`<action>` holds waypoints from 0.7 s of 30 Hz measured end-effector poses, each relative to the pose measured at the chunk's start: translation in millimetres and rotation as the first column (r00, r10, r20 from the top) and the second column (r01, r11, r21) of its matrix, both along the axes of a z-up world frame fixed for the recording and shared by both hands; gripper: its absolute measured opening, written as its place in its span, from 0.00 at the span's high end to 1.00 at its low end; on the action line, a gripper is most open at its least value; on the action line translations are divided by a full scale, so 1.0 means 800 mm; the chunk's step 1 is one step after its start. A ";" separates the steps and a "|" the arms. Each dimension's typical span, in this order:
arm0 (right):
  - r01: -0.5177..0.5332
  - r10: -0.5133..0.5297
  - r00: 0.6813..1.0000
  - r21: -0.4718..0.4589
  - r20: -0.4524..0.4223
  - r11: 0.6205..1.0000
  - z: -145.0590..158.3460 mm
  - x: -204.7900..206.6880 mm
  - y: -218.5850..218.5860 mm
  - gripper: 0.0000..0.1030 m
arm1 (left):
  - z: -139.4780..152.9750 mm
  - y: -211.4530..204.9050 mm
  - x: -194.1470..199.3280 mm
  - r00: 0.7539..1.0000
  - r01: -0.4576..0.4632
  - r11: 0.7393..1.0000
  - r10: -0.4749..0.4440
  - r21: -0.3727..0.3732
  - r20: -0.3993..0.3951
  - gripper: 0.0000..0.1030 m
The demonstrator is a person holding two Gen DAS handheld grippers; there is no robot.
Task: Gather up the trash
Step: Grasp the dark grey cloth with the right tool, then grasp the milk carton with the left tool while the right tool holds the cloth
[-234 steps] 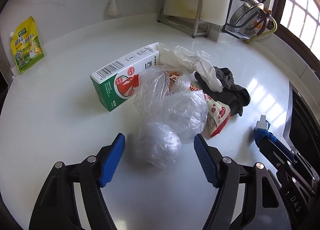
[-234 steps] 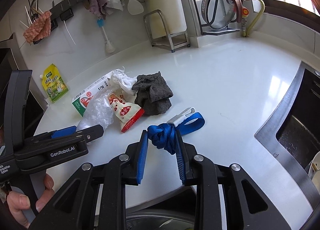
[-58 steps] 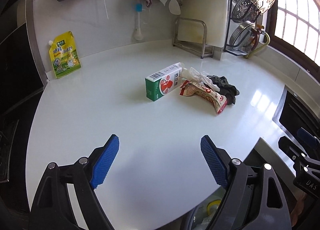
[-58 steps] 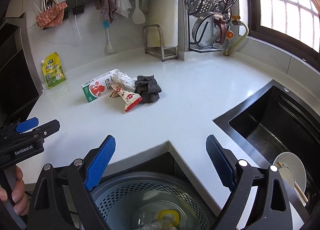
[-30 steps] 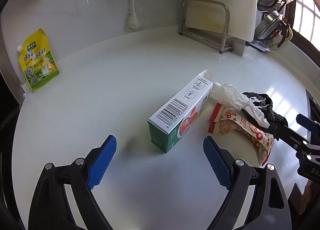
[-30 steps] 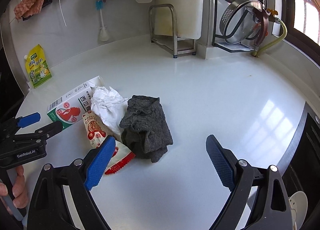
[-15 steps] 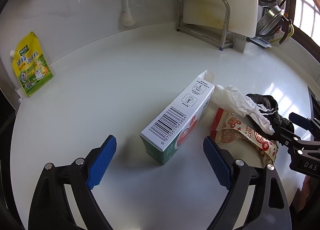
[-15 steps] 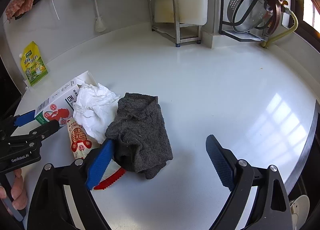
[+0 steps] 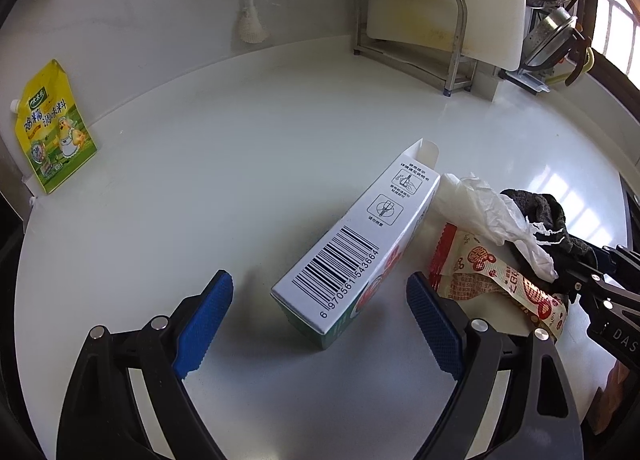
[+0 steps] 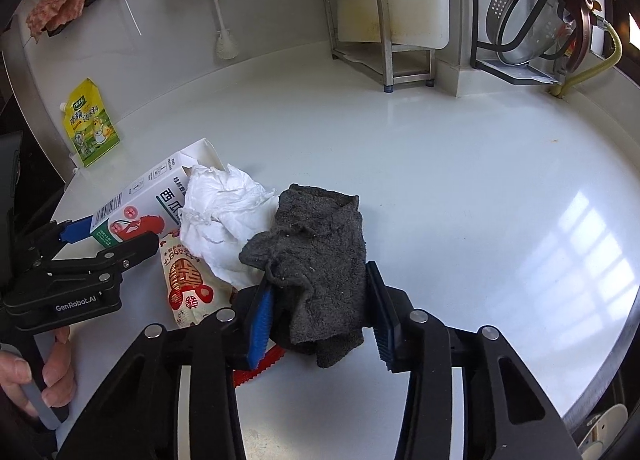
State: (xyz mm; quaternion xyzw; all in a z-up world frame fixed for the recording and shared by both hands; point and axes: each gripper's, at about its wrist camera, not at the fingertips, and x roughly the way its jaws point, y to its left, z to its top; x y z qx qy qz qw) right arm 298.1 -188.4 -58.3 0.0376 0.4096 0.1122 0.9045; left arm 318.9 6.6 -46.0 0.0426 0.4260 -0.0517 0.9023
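Observation:
A white and green carton [image 9: 360, 256] lies on its side on the white counter, between the wide-open fingers of my left gripper [image 9: 320, 320]; the pads stand apart from it. To its right lie a crumpled white tissue [image 9: 480, 211], a red and white snack wrapper [image 9: 500, 280] and a dark grey cloth [image 9: 548, 211]. In the right wrist view my right gripper [image 10: 320, 316] has closed its pads onto the grey cloth [image 10: 320, 252]. The tissue [image 10: 224, 211], wrapper [image 10: 184, 280] and carton [image 10: 136, 211] lie left of it.
A yellow seasoning pouch [image 9: 52, 127] leans on the back wall at left. A steel rack with a cutting board [image 9: 440, 3] stands at the back, with a pot rack [image 10: 532, 11] to its right. The counter's edge and a sink corner [image 10: 600, 420] are at right.
Both grippers have moved in closer to the pile. My right gripper has narrowed from wide open onto the grey cloth. My left gripper stays open, now straddling the carton.

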 end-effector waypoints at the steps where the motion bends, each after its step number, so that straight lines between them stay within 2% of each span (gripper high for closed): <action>1: 0.000 0.000 1.000 0.006 0.004 1.000 0.001 -0.001 -0.001 0.66 | 0.000 0.000 0.001 1.000 -0.001 1.000 0.001 0.003 0.003 0.16; 11: 0.004 -0.004 1.000 0.074 0.010 0.997 0.009 -0.012 -0.016 0.69 | -0.001 -0.005 0.020 1.000 0.019 1.000 -0.019 -0.004 -0.001 0.16; 14: 0.006 -0.007 1.000 0.083 0.006 0.997 0.007 -0.014 -0.020 0.69 | -0.002 -0.007 0.022 0.999 0.034 0.999 -0.035 -0.018 -0.009 0.28; 16: 0.008 -0.008 1.000 0.090 0.005 0.996 0.007 -0.015 -0.022 0.69 | -0.004 -0.009 0.022 0.999 0.043 0.999 -0.044 -0.024 -0.020 0.42; 21: 0.015 -0.016 1.000 0.101 0.011 0.995 0.008 -0.022 -0.026 0.70 | -0.003 -0.010 0.014 0.998 0.065 0.997 -0.066 -0.036 -0.011 0.66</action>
